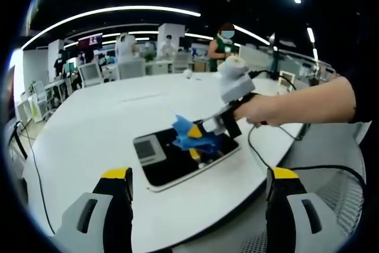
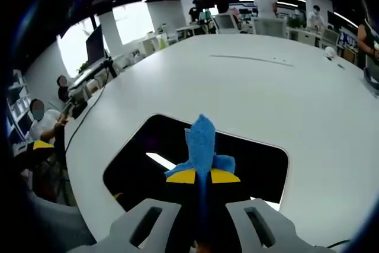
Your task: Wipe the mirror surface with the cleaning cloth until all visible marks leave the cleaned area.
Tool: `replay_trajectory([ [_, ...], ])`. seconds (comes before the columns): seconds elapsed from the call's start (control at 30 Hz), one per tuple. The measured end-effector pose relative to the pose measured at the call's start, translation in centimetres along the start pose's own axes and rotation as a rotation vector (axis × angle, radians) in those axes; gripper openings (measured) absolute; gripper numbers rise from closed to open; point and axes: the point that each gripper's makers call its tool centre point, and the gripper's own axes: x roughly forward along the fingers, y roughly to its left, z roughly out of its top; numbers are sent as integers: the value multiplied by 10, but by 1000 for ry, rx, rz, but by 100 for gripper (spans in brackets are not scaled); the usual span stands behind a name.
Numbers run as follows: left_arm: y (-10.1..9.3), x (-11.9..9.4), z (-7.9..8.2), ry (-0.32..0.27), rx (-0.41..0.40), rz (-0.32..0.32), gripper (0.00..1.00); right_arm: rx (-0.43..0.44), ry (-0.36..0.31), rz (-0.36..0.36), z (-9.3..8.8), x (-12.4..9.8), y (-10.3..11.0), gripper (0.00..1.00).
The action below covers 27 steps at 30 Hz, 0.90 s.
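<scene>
So in the right gripper view the right gripper (image 2: 202, 177) has its jaws pinched together on the blue cloth (image 2: 201, 143), yellow tips touching either side of it. The cloth sticks up out of the tips in a crumpled peak, and it sits right over the mirror (image 2: 136, 158). The mirror is a dark rounded rectangle with a pale rim, lying flat on the white table (image 2: 266, 93), and there's a bright streak of ceiling light reflected in it just left of the jaws. Can't really make out any marks on the glass from here.

The left gripper (image 1: 201, 185) is a different story: jaws spread wide apart, nothing between them, hanging over the near edge of the table in the left gripper view. Past those tips you can see the mirror near the table edge, with a grey square reflection at its left end. The cloth is on the mirror's right half, held by the right gripper coming in from the right with a hand (image 1: 266, 109) wrapped around its grip. A black cable (image 1: 260, 152) runs from that gripper across the table and off the edge.

Further back it's an open office: desks, monitors, a few people standing, long strip lights overhead.
</scene>
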Motion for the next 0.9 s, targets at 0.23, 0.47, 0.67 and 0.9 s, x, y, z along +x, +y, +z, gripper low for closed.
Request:
replay_trajectory([
  [0.23,0,0,0,1,0,-1,94,12,-3,4,-6,-6,5,1],
  [0.47,0,0,0,-3,-1,0,94,20,0,10,-15,-14,11,1],
  [0.67,0,0,0,-3,0,2,94,24,5,16,-21,-20,16,1],
  [0.9,0,-1,1,-5,2,5,93,29,10,19,-25,-22,18,1],
])
